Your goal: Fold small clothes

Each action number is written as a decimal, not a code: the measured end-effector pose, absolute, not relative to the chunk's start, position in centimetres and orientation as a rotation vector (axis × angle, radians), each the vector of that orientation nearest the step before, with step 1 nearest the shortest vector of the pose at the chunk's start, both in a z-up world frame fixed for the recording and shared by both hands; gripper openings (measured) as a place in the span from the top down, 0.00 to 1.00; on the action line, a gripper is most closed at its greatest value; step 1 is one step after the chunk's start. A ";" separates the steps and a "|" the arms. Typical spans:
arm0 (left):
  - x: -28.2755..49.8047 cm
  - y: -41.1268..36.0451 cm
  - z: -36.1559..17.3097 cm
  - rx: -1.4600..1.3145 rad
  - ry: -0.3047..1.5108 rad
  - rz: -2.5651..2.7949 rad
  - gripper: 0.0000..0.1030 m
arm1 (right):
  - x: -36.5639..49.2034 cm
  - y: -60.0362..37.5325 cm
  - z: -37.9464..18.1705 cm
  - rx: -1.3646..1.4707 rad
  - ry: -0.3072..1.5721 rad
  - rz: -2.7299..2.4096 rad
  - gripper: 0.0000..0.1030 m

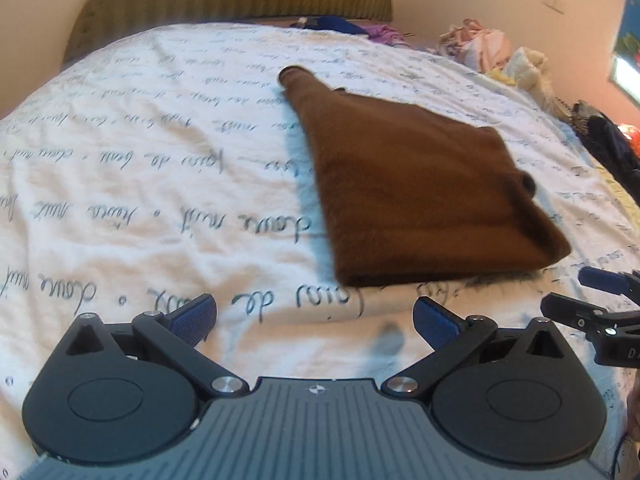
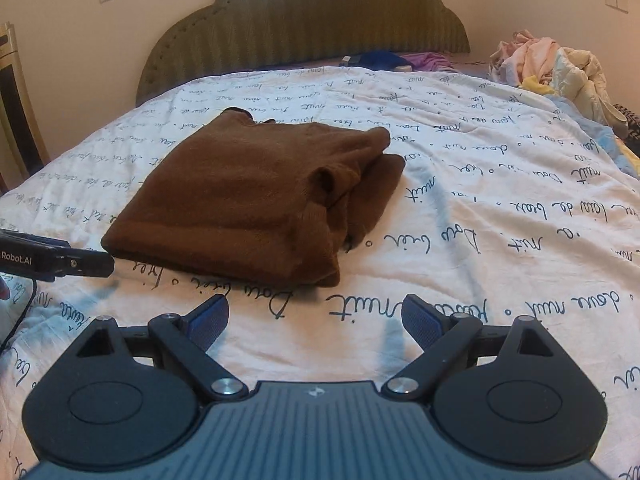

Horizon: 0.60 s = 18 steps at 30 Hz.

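Note:
A brown knitted garment [image 1: 420, 188] lies folded into a thick flat bundle on the white bedspread, with a sleeve cuff showing on its top; the right wrist view shows the same garment [image 2: 248, 196] from its other side. My left gripper [image 1: 316, 320] is open and empty, a short way in front of the garment's near edge. My right gripper [image 2: 316, 320] is also open and empty, just in front of the bundle's near right corner. The right gripper's fingers [image 1: 576, 312] show at the right edge of the left view, and the left gripper's finger [image 2: 80, 264] shows at the left edge of the right view.
The bed carries a white cover [image 2: 480, 208] printed with handwriting. A green padded headboard [image 2: 304, 28] stands at the far end. Blue and purple clothes [image 2: 404, 60] lie near it. A pile of pale clothes [image 2: 552, 68] sits at the far right.

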<state>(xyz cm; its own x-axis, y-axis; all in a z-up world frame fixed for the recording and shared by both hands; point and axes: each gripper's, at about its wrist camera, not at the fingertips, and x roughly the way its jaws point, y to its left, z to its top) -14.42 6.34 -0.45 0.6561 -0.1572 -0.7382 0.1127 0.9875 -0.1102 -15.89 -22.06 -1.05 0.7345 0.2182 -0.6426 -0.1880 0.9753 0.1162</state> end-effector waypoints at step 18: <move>-15.8 3.4 -1.5 -0.023 0.798 -0.134 0.00 | -15.4 -20.4 -2.4 0.081 0.731 0.150 0.07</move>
